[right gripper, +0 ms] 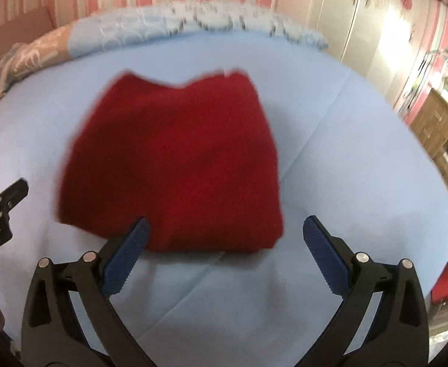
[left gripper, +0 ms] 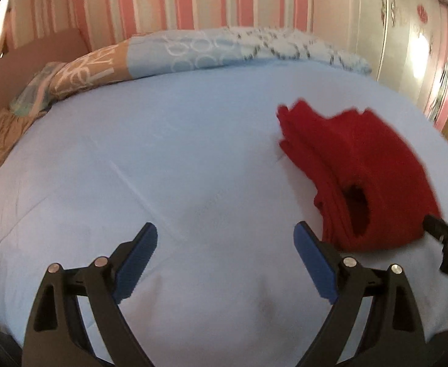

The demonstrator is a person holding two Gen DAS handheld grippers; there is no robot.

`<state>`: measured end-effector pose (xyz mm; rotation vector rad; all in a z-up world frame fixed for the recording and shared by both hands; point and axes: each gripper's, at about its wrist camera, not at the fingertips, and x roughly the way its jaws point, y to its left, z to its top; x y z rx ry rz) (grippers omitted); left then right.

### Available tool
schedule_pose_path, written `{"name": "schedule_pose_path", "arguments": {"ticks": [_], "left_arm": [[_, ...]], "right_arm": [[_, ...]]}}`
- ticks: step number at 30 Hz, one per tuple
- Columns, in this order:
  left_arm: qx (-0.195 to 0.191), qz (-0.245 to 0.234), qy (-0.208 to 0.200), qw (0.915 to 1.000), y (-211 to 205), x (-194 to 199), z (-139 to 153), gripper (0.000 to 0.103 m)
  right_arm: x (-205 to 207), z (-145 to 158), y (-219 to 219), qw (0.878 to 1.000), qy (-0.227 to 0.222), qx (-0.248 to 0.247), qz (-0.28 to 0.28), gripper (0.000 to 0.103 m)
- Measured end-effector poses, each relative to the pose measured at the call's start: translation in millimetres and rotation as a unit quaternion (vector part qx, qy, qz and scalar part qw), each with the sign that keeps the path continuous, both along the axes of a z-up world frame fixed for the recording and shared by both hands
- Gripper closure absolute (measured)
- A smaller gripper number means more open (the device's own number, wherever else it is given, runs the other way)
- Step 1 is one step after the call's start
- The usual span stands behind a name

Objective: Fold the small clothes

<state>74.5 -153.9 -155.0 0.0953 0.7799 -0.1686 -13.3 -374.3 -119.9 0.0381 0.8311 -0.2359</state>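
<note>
A folded red garment (right gripper: 175,165) lies flat on the light blue bed sheet (right gripper: 331,159). In the left wrist view the same red garment (left gripper: 355,171) sits to the right, its layered folds and a dark opening facing the camera. My left gripper (left gripper: 225,229) is open over bare sheet, left of the garment, with nothing between its blue pads. My right gripper (right gripper: 224,224) is open too, just in front of the garment's near edge, not touching it. The right gripper's tip (left gripper: 447,232) shows at the right edge of the left wrist view, and the left gripper's tip (right gripper: 4,195) at the left edge of the right wrist view.
A rolled patterned duvet (left gripper: 193,52) lies along the far side of the bed against a pink striped wall. A white wardrobe (right gripper: 355,24) and a wooden dresser (right gripper: 435,128) stand to the right. Something red (right gripper: 447,278) lies past the bed's right edge.
</note>
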Motion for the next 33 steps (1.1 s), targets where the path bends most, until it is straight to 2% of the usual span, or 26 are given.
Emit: {"name": "schedule_pose_path", "arguments": {"ticks": [3, 5, 8, 11, 16, 21, 24, 28, 33], "left_arm": [[-0.006, 0.011, -0.018, 0.9998, 38.2, -24.3, 24.3, 0.006], [0.021, 0.020, -0.032, 0.9991, 61.4, -37.8, 34.6, 0.005], [0.029, 0.051, -0.015, 0.9982, 97.8, -50.4, 40.8, 0.002], [0.039, 0.072, -0.014, 0.9965, 120.0, -66.9, 48.2, 0.002], [0.027, 0.057, -0.027, 0.9977, 127.5, -93.1, 58.8, 0.002], [0.016, 0.044, -0.025, 0.9986, 125.7, -95.2, 63.6, 0.002], [0.025, 0.053, -0.051, 0.9970, 125.8, -97.3, 68.0, 0.002], [0.015, 0.059, -0.039, 0.9974, 132.3, -94.9, 75.2, 0.002], [0.021, 0.078, -0.047, 0.9956, 136.9, -93.8, 80.4, 0.002]], "right_arm": [[-19.5, 29.3, 26.2, 0.999, -0.025, 0.014, 0.017, 0.003], [-30.7, 45.9, 52.7, 0.999, -0.033, 0.001, 0.023, 0.003], [-37.7, 58.1, 97.4, 0.999, -0.026, -0.021, 0.033, 0.003], [-39.8, 62.1, 119.4, 0.999, -0.026, -0.033, 0.033, 0.003], [-46.9, 61.8, 140.1, 0.998, -0.040, -0.014, 0.044, 0.003], [-49.9, 64.0, 147.5, 0.998, -0.048, -0.015, 0.044, 0.003], [-51.3, 67.9, 147.2, 0.998, -0.047, -0.009, 0.040, 0.003], [-56.6, 78.1, 144.0, 0.998, -0.055, -0.002, 0.044, 0.003], [-56.2, 77.9, 146.4, 0.997, -0.056, -0.005, 0.045, 0.003]]}}
